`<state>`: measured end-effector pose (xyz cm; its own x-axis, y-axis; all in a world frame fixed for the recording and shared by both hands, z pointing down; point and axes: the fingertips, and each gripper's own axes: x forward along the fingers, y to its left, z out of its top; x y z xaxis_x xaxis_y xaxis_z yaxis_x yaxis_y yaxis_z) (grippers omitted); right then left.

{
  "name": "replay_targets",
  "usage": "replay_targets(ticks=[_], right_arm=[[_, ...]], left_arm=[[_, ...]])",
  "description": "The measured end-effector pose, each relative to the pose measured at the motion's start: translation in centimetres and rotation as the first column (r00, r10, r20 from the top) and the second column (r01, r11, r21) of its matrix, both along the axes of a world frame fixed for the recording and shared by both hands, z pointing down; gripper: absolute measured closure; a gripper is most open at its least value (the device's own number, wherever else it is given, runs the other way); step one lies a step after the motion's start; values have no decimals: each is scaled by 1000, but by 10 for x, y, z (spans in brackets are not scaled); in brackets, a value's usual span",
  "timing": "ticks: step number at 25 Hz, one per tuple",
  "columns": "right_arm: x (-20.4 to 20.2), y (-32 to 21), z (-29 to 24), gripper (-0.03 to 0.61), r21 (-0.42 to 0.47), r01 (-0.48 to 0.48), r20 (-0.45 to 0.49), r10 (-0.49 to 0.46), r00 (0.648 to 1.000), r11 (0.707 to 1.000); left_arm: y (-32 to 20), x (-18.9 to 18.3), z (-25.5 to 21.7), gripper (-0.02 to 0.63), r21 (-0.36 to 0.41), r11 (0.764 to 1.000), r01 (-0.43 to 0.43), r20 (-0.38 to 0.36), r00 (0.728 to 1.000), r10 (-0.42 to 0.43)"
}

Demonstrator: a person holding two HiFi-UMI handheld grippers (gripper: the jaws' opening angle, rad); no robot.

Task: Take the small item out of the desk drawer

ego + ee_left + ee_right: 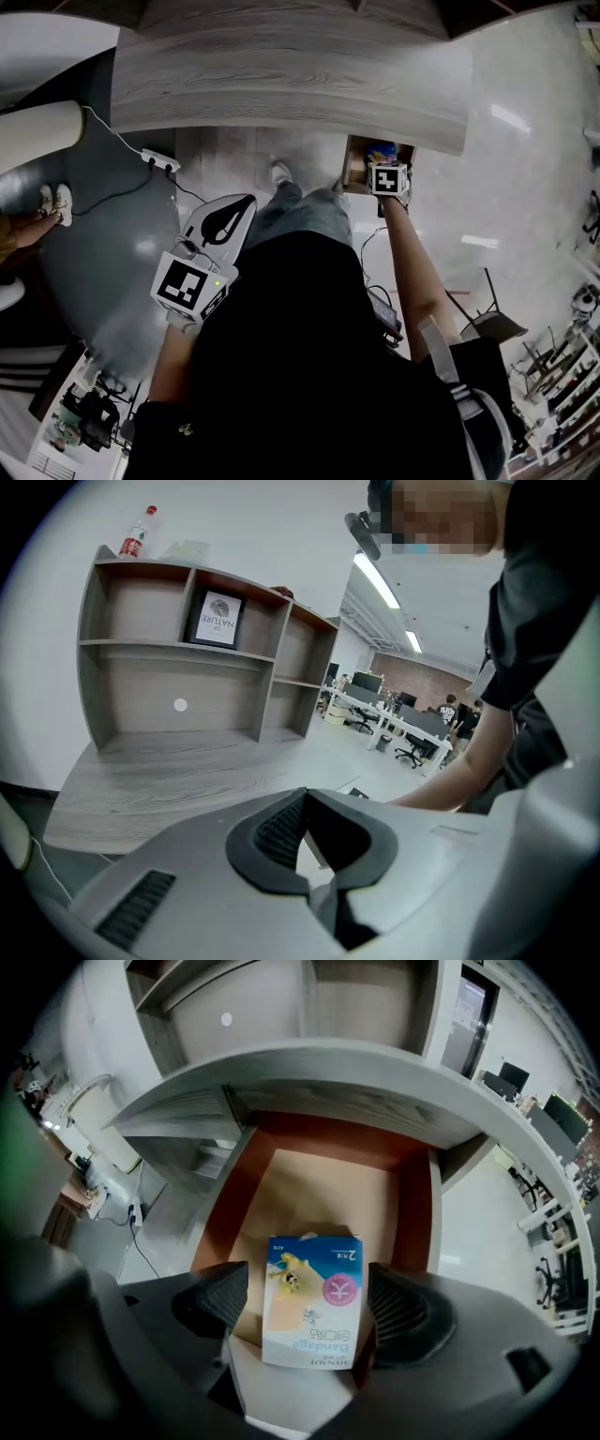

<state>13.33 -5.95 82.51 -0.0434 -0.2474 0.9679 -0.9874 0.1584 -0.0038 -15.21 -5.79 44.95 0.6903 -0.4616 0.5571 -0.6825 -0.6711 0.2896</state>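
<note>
— Where's the bandage box (314, 1297)?
— Flat in the open desk drawer (223, 1213), between the wide-spread jaws of your right gripper (309, 1283), neither pad on it. Your left gripper (305, 794) is closed, empty.

The location is an open-plan office. Rows of white desks (398, 726) with black swivel chairs (410, 755) stand under strip ceiling lights (380, 581), beyond a grey wood-grain desk (169, 780).

The desk (281, 84) is matt grey board with a wood-grain finish, the drawer (319, 1190) under it smooth tan with reddish-brown walls, the bandage box (314, 1302) inside glossy printed card, and the floor (525, 187) beside the desk polished and shiny.
</note>
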Motion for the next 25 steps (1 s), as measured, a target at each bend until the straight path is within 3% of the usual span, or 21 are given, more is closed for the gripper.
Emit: replay_targets(ticks=[11,15,19,25], right_arm=[[8,3,31,178,-96,-11,-29,8,1000,995],[6,-8,40,176,-40,15,-16,-16,1000,999],[8,6,41,176,-97,-17,-22,15,1000,995],[6,-5,33,172,-91,7,-48,-12,999,996]], left_arm=[[-1,-10,6,604,-22,998,57,25,998,-57],[0,-12,7,604,-25,997,73,30,997,-72],[2,-11,8,604,-25,996,80,31,996,-79],[4,-6,6,604,-21,997,76,22,997,-76]])
